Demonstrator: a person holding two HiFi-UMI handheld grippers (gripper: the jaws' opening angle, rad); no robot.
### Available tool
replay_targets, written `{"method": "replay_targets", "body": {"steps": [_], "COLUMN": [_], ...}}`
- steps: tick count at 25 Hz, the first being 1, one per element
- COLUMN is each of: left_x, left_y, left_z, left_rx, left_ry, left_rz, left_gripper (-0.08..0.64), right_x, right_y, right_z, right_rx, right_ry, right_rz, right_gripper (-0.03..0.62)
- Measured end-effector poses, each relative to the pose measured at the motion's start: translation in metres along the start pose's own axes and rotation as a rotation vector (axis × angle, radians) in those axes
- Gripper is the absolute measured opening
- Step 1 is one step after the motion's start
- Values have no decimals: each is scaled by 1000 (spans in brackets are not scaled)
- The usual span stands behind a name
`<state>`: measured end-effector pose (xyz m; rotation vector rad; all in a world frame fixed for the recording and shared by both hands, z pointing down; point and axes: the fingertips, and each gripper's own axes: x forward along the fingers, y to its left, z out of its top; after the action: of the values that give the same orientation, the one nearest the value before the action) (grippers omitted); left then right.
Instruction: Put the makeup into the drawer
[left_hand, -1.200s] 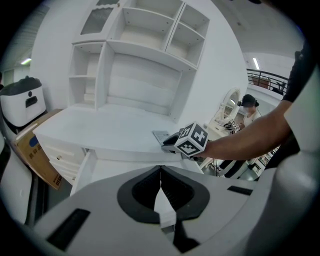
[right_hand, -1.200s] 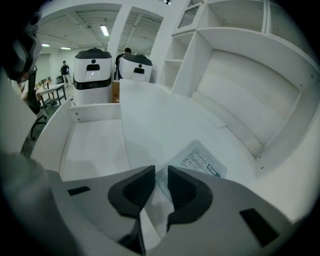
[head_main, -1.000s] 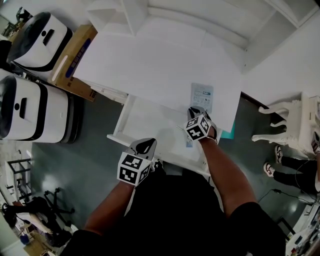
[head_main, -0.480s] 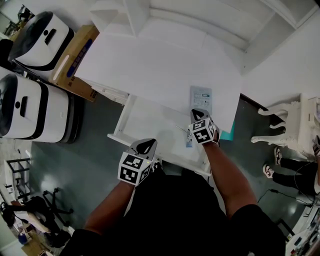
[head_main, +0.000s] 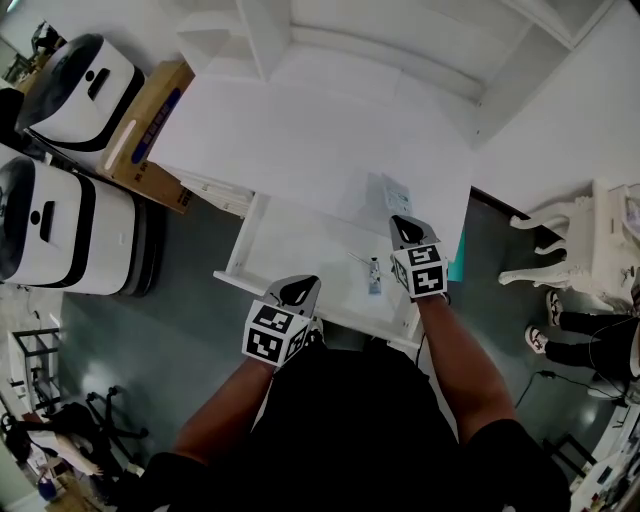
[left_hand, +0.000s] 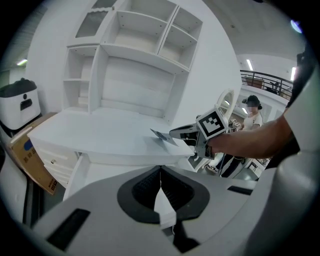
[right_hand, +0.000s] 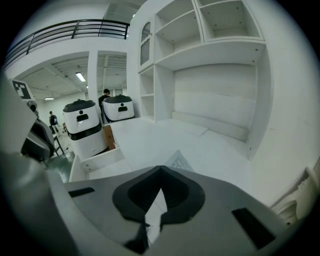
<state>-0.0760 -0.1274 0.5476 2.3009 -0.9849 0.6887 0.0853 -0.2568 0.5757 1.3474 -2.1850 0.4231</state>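
Right claw (head_main: 405, 229), jaws clamped on the flat makeup packet (head_main: 395, 193), held above the tabletop (head_main: 300, 130) just behind the open drawer (head_main: 285, 240). Left claw (head_main: 297, 291), jaws together and empty, at the drawer's front edge.

Two white, black-banded machines (head_main: 55, 230) are seen at left, a cardboard box (head_main: 148, 128) set beside them; possibly a white chair (head_main: 575, 250) at right.

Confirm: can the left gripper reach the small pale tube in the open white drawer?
Probably yes: the drawer stands open, nothing covers the tube, and the left gripper sits at its front edge, jaws shut.
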Motion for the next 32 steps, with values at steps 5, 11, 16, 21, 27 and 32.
{"method": "replay_targets", "body": {"steps": [5, 11, 16, 21, 27, 32], "left_x": [0, -3, -3, 1, 5, 3], "left_y": [-10, -14, -16, -16, -21, -21], "left_z": [3, -1, 1, 8, 10, 6], "left_rx": [19, 27, 36, 47, 51, 48], "left_ry": [-12, -10, -11, -21, -22, -16], "left_rz": [-16, -14, -16, -19, -20, -18], "left_gripper": [11, 11, 11, 11, 11, 11], "right_x": [-27, -58, -78, -90, -103, -102], "right_y": [-7, -6, -1, 13, 25, 44], "right_z": [15, 23, 21, 13, 2, -11], "right_rx": [105, 212, 265, 254, 291, 292], "right_ry": [-48, -90, -99, -86, -71, -34], "right_rz": [5, 51, 93, 136, 181, 234], "right_gripper": [25, 25, 25, 25, 25, 25]}}
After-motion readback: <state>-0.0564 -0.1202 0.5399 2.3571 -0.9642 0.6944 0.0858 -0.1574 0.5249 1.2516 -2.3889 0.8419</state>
